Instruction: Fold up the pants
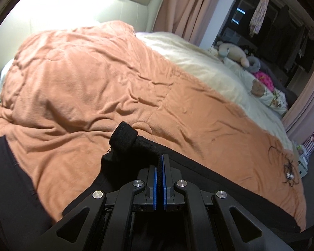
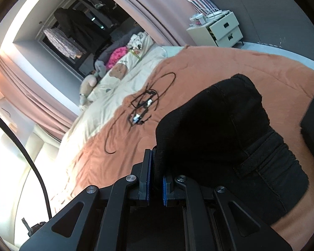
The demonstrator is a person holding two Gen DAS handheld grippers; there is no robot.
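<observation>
Both wrist cameras look closely along their fingers across the orange blanket, sharing the cable tangle.

Bed under orange blanket; pink curtains behind; white nightstand against grey wall; bright headboard glare.

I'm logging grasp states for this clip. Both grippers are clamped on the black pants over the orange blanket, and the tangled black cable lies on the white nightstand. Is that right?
Not quite. The tangled black cable lies on the orange blanket on the bed, not on the white nightstand, as the right wrist view shows. The rest holds: the left gripper and the right gripper are both clamped on the black pants.
</observation>
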